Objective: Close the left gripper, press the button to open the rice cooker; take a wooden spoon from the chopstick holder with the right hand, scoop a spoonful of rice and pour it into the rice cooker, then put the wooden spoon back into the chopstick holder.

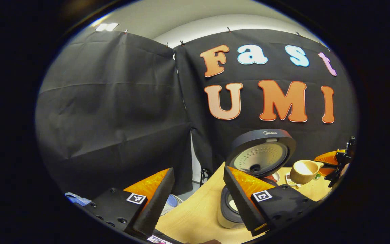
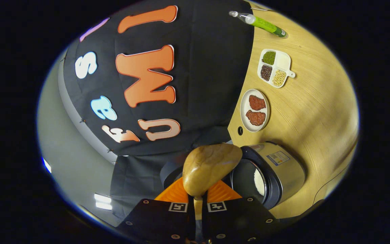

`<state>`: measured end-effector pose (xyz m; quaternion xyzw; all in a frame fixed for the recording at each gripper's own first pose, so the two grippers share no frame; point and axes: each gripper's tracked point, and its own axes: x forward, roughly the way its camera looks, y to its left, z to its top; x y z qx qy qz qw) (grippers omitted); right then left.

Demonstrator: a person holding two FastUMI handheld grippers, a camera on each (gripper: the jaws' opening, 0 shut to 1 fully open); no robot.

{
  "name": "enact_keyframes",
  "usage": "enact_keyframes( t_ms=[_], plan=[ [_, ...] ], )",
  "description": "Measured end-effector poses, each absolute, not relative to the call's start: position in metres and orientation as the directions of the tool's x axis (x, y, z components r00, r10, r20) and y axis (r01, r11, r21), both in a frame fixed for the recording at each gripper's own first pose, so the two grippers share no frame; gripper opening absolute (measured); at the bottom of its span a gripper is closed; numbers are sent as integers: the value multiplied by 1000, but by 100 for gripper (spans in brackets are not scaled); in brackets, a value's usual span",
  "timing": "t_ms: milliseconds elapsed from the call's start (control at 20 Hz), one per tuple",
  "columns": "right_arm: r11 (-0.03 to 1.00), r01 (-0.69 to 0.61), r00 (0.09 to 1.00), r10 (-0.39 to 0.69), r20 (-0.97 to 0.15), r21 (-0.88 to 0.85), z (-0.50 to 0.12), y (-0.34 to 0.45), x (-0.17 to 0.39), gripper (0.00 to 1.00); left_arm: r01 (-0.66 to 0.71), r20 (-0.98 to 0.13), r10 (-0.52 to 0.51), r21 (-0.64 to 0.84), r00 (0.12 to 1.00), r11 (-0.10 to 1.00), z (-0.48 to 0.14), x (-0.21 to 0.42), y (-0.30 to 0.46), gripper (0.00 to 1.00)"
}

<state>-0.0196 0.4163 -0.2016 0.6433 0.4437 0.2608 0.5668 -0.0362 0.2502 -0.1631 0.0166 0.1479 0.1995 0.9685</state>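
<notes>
Wooden tabletop [image 2: 317,112] carries the rice cooker [image 2: 276,173], lid up. My right tongs [image 2: 197,203] pinch the wooden spoon [image 2: 210,166] above it; my left tongs [image 1: 198,196] are spread.

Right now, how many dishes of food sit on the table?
2: a round plate of two meat pieces beside the rice cooker, and a divided tray of grains beyond it. Others may be hidden.
</notes>
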Motion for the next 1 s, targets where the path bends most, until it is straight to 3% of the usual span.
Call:
enact_keyframes(
  t_ms=[250,650,1000],
  plan=[
    [147,218,471,850,-236,965,-211,454,-9,7,-401,-295,409,89,864,912,-170,-41,275,98],
    [565,-143,572,717,-398,812,-228,463,1,7,-362,-320,373,97,871,927,-189,-30,276,99],
    [672,-397,604,704,-373,625,-207,490,-13,7,-358,-330,369,96,869,929,-193,-29,283,99]
  ],
)
